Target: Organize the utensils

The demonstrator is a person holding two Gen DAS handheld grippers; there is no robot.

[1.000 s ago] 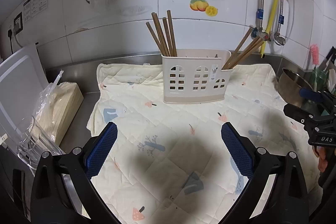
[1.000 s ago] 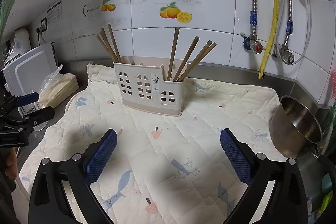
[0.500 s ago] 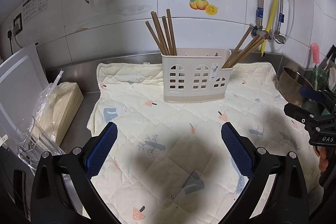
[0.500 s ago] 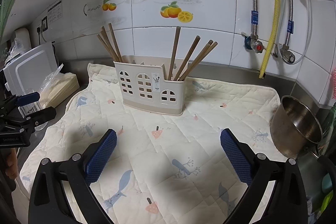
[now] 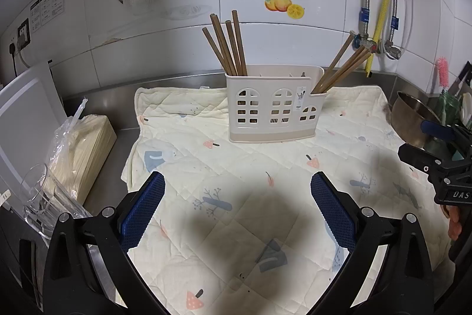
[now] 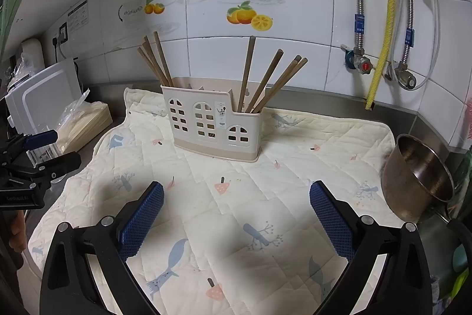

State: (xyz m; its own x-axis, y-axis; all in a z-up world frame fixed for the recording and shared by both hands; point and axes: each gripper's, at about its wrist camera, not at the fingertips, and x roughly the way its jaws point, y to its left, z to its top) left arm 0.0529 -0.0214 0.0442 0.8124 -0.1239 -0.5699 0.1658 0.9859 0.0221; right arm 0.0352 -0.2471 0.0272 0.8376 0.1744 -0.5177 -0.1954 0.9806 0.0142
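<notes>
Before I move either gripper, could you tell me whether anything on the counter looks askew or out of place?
Mostly tidy. The utensil holder stands upright on the quilted mat. The chopsticks on its right end splay outward rather than standing straight like the left bunch. Nothing looks spilled or damaged. Both grippers are open and empty.

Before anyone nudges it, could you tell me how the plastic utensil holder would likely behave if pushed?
The utensil holder looks like thin, perforated plastic, so probably light. Tall chopsticks leaning outward may make it tip. On the quilted mat, it would likely drag rather than slide.
</notes>
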